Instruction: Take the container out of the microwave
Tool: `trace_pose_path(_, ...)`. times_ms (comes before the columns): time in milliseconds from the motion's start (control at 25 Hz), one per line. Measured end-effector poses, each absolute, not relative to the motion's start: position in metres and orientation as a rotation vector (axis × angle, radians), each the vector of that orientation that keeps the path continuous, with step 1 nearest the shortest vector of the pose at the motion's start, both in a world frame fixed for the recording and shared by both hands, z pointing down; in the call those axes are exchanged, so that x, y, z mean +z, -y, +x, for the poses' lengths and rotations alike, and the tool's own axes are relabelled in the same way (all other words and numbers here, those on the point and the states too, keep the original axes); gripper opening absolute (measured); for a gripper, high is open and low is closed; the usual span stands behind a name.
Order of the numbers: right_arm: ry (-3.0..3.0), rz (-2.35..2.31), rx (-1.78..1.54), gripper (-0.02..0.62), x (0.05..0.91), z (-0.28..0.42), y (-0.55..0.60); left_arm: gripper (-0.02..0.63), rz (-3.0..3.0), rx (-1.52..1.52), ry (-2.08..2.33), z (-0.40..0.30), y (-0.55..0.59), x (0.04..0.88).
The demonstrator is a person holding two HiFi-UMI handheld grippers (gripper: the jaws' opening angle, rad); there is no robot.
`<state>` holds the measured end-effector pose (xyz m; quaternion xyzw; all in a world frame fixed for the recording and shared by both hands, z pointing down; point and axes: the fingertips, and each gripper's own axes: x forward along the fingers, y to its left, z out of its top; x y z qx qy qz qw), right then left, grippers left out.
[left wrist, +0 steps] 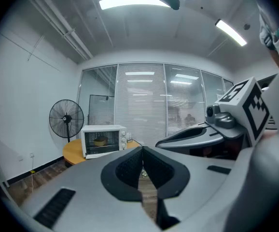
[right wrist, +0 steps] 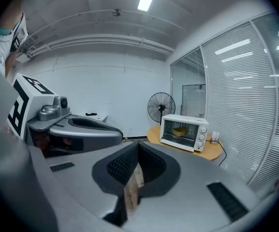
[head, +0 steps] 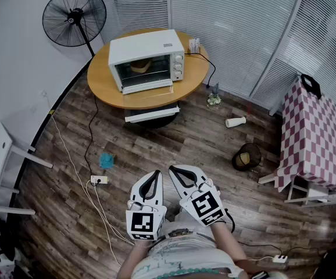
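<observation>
A white microwave (head: 146, 60) stands on a round wooden table (head: 107, 89) across the room, its glass door closed. Through the door a yellowish container (head: 140, 66) shows inside. The left gripper view has the microwave (left wrist: 104, 140) small and far at the left, with the container (left wrist: 100, 140) inside it. In the right gripper view the microwave (right wrist: 184, 132) is far off at the right. My left gripper (head: 154, 173) and right gripper (head: 174, 168) hang side by side close to my body, well short of the table. Both are shut with nothing between the jaws.
A black standing fan (head: 74, 16) is behind the table at the left. On the wood floor lie a power strip (head: 99, 179) with cables, a blue scrap (head: 106, 160), a tipped white cup (head: 235, 121) and a dark basket (head: 247, 156). A checkered table (head: 316, 138) stands at the right.
</observation>
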<state>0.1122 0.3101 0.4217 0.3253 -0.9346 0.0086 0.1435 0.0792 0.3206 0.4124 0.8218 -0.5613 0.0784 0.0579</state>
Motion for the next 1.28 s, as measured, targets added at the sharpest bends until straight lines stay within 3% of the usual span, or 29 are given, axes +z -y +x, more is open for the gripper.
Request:
trace_pose_path(680, 2.718, 0.895, 0.056, -0.006, 0.431, 0.135, -0.317, 0.015, 2.446, 0.211, 1.692, 0.103, -0.331, 0.42)
trace_pose_path(1280, 2.699, 0.973, 0.075, -0.006, 0.429, 0.11, -0.256, 0.015, 2.49, 0.216, 1.629, 0.076, -0.269, 0.42)
